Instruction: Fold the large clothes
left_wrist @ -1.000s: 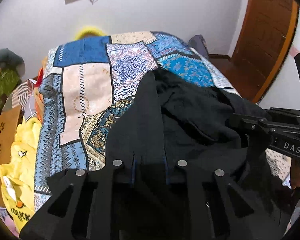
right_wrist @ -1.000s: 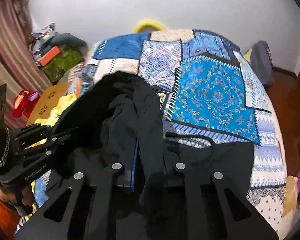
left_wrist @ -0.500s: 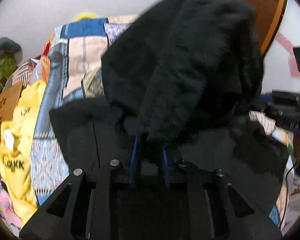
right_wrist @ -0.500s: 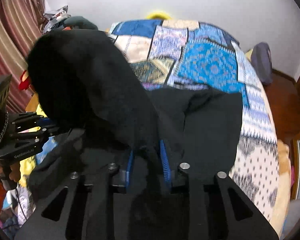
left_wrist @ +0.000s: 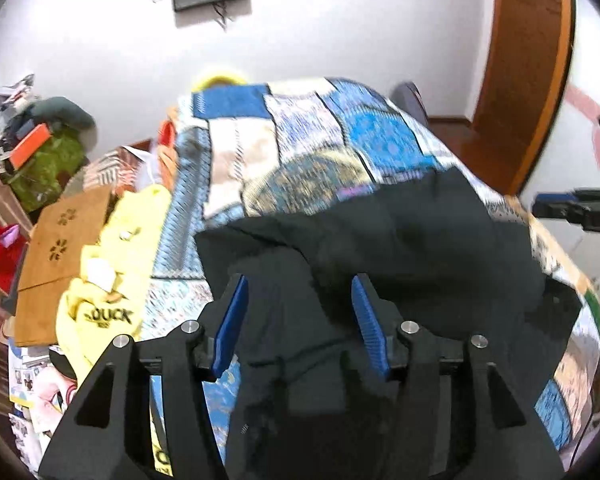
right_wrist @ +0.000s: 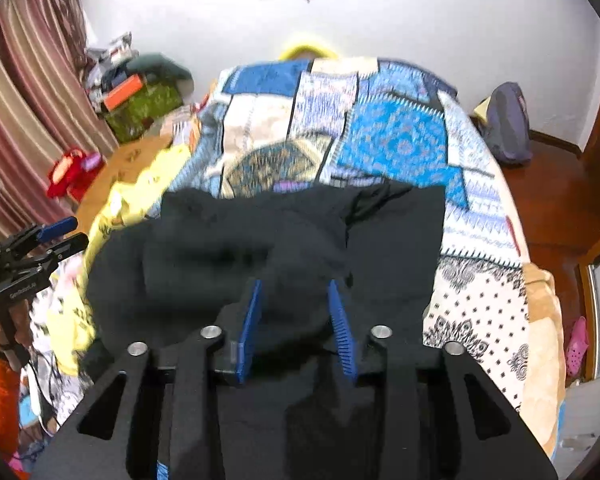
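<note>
A black garment (left_wrist: 412, 240) lies in a rumpled heap across the near end of the bed (left_wrist: 308, 140), over its blue patchwork cover, with 1 flatter panel reaching toward the bed's right edge (right_wrist: 396, 240) in the right wrist view. The left hand-held gripper (left_wrist: 300, 316) hovers just above the cloth with its 2 blue-padded fingers (left_wrist: 232, 320) spread wide and nothing between them. The right hand-held gripper (right_wrist: 296, 328) also has its jaws parted, less widely; a fold of the black cloth bulges up between the pads, but whether they touch it cannot be told. Each gripper shows at the edge of the other's view, on either side of the garment. Along the bed's left edge lie a yellow shirt (left_wrist: 112, 280) with dark lettering and a brown board (left_wrist: 60, 240). Motion blur softens both views.
</note>
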`<state>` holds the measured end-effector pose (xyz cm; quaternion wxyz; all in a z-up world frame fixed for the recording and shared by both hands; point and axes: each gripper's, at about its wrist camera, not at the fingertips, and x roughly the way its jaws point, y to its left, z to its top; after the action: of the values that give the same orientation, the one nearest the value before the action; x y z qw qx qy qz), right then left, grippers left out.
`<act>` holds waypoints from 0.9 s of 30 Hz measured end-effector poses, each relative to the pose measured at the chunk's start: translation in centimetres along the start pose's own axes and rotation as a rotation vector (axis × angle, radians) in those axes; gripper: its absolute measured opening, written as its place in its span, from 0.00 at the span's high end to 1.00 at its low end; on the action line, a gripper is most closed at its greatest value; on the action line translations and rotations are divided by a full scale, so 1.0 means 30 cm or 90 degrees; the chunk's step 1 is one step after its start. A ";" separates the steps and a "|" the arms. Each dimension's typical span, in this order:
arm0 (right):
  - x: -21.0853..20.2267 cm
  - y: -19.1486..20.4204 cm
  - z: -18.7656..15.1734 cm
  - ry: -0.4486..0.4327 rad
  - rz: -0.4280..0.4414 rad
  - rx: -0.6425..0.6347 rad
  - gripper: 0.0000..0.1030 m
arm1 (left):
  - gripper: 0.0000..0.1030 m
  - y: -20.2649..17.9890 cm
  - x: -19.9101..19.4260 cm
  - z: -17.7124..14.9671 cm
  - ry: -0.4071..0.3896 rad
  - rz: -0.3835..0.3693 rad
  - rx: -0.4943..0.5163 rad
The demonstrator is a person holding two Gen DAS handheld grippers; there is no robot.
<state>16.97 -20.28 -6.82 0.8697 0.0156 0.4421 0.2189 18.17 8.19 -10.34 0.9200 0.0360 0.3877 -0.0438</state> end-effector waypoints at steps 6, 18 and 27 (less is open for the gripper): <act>-0.004 0.022 0.041 -0.031 0.000 0.023 0.52 | 0.41 0.034 0.013 0.064 -0.019 -0.014 -0.044; 0.302 0.110 -0.109 0.139 -0.003 -0.029 0.52 | 0.40 -0.171 0.298 -0.083 0.106 -0.008 0.019; 0.333 0.104 -0.176 0.156 -0.025 -0.062 0.51 | 0.21 -0.067 0.411 -0.204 0.166 -0.071 -0.124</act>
<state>16.87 -14.41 -16.95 0.8130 -0.0619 0.5342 0.2232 22.17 6.15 -23.50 0.8572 -0.0696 0.5076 -0.0523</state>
